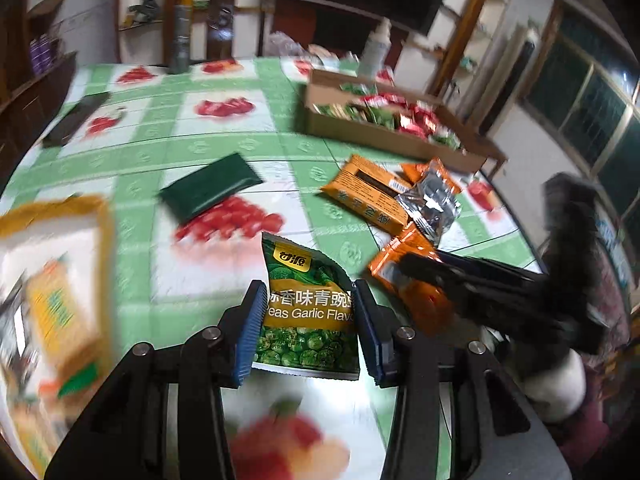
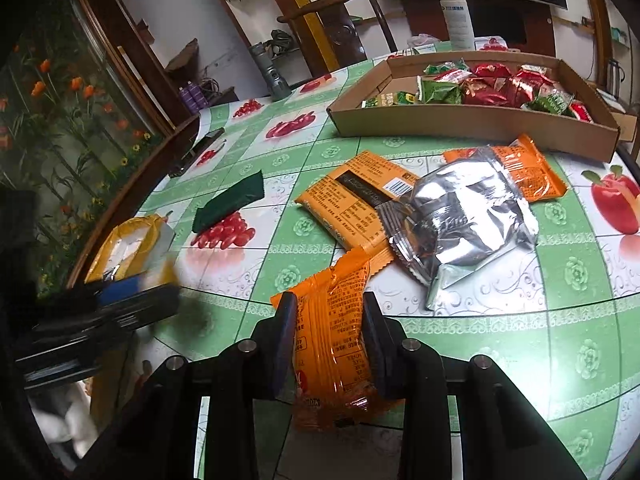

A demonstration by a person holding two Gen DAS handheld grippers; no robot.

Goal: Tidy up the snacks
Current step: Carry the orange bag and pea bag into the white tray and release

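**Inspector A:** At the bottom centre of the left wrist view, we find the left gripper (image 1: 310, 320) pinching a green pea packet (image 1: 308, 300) across its width, both blue pads pressed on its side edges. We judge it light and crinkly, with loose contents that can shift, so a hold across the body suits it.

**Inspector B:** At the bottom centre of the right wrist view, the right gripper (image 2: 330, 340) clamps an orange packet (image 2: 336, 344) mid-length. We judge its film slick and soft, and a flat edge grip might slip.

**Inspector A:** Mid-frame on the table (image 2: 560, 320) lie a silver pouch (image 2: 460, 224), overlapping more orange packs (image 2: 352, 196), and a dark green bar (image 2: 228, 204) to the left.

**Inspector B:** Farthest, upper right, sits the cardboard tray (image 2: 460, 122) holding red and green packets. We judge it the destination.
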